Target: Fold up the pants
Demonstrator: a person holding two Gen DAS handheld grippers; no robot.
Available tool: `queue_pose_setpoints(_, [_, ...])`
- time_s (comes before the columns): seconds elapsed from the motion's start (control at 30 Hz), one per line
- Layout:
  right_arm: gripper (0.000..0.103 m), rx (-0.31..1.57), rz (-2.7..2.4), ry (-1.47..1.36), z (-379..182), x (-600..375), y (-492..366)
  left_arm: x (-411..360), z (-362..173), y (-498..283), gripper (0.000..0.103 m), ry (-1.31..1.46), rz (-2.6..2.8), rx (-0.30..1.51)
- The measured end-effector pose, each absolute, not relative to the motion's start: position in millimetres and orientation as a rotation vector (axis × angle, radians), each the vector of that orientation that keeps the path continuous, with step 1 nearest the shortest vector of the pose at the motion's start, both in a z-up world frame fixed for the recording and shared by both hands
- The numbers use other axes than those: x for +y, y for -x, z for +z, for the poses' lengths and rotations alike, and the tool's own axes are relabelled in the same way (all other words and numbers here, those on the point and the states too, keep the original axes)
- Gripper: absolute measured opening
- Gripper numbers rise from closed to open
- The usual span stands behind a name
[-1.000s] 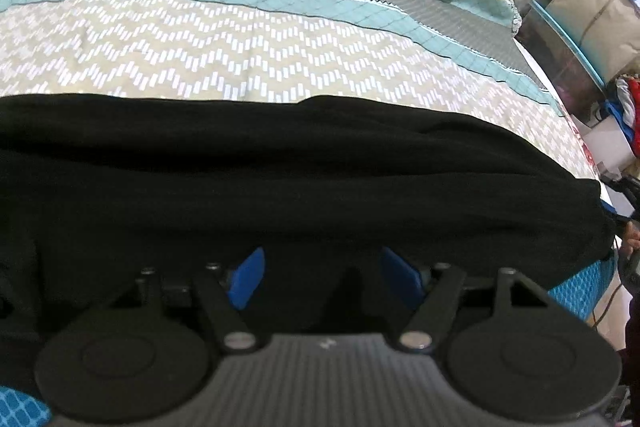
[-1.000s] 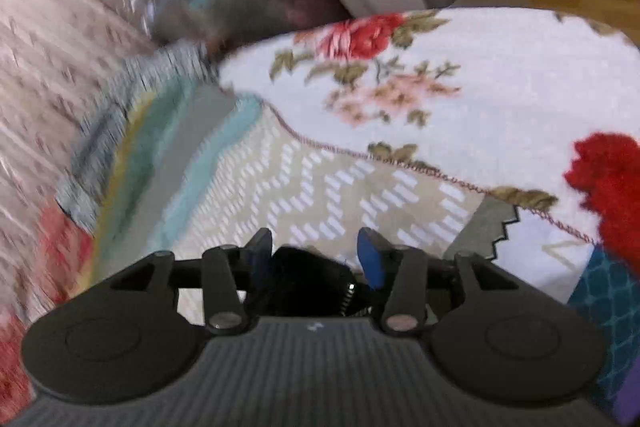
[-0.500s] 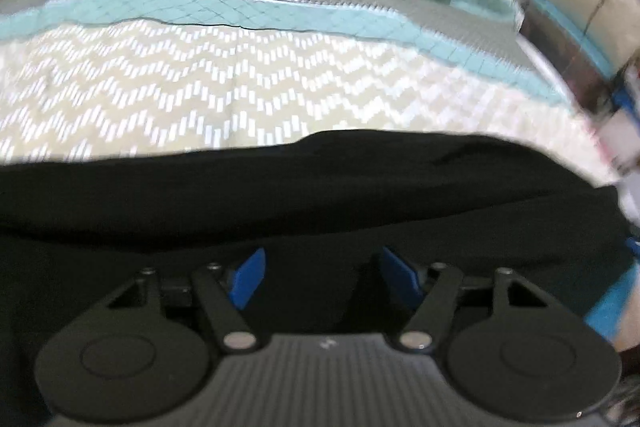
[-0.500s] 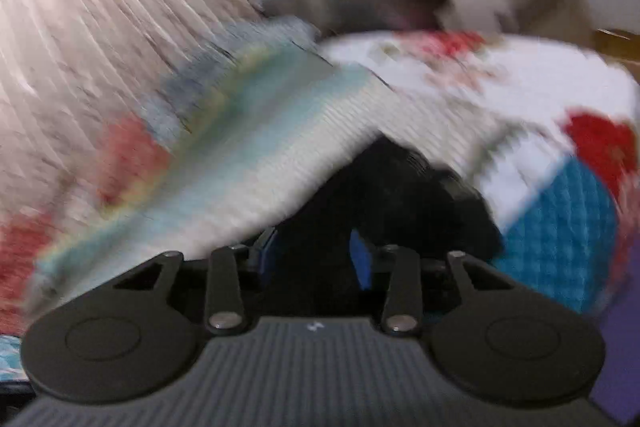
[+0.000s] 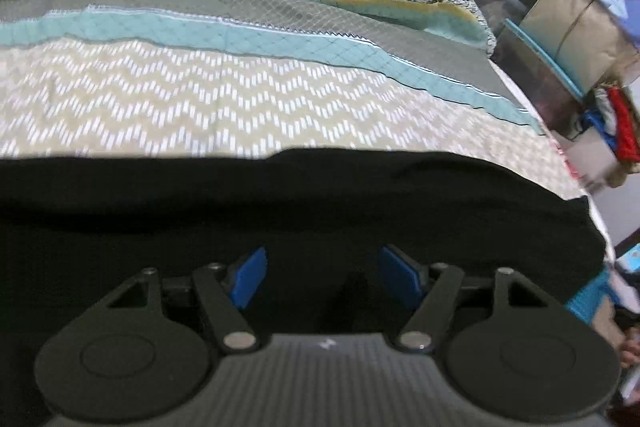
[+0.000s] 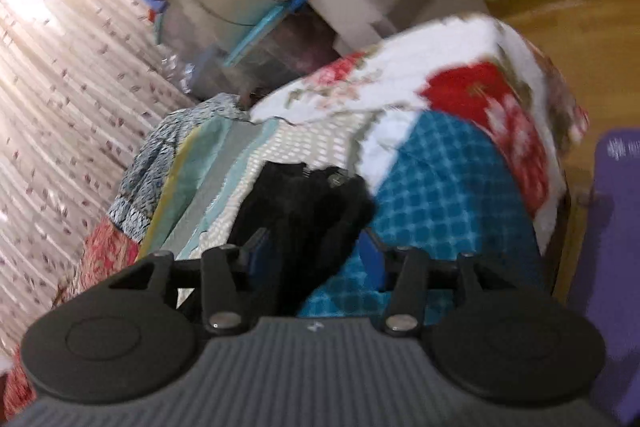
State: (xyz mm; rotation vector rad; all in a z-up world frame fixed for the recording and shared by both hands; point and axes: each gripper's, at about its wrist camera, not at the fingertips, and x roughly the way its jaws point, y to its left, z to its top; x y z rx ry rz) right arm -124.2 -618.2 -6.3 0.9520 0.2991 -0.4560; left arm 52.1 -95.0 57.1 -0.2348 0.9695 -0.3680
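- The black knit pants (image 5: 304, 203) lie as a long dark band across the near part of the bed, on its patchwork quilt (image 5: 240, 107) of zigzag, teal and grey strips. Their far long edge runs roughly straight from the left side to the right, where the cloth ends near the bed's right edge.
- The band looks doubled lengthwise, with a soft ridge along the top, so I judge the first fold done. Folding end to end appears left to do.
- The left tongs (image 5: 320, 277) hover over the middle of the band with the blue pads (image 5: 250, 277) standing well apart. Black cloth fills the gap, but neither pad presses it.
- In the right wrist view, the bunched end of the pants (image 6: 304, 203) sits heaped and wrinkled at the quilt's edge, beside a blue checked patch (image 6: 440, 195).
- The right tongs (image 6: 316, 259) straddle that heap and have just been opening. The cloth lies against the left pad while the right pad stands clear, so nothing is clamped.
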Motion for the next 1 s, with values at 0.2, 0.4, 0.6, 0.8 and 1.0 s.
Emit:
queue_pose_setpoints(0.2, [0.057,0.28,-0.433,-1.021,-21.3,-630.4,116.5,-74.7,58.4,-31.7,0.068,0.295,-0.352,0.998])
queue_pose_setpoints(0.4, [0.063,0.261,-0.41,-1.006,-5.7,-630.3,98.5,-61.4,61.2,-34.4,0.069,0.37,-0.322,1.0])
queue_pose_setpoints(0.6, [0.031,0.372,-0.492,-0.975,-14.3,-635.9,70.3,-64.0,65.4,-32.9,0.069,0.363,-0.341,0.988])
queue_pose_setpoints(0.8, [0.018,0.347,-0.359,-0.849,37.6,-598.5,64.3,-49.5,68.6,-24.9,0.068,0.395,-0.312,0.973])
queue_pose_setpoints(1.0, [0.018,0.392,-0.116,-0.483,88.4,-484.7,28.0,-28.0,73.0,-16.1,0.068,0.456,-0.296,0.941])
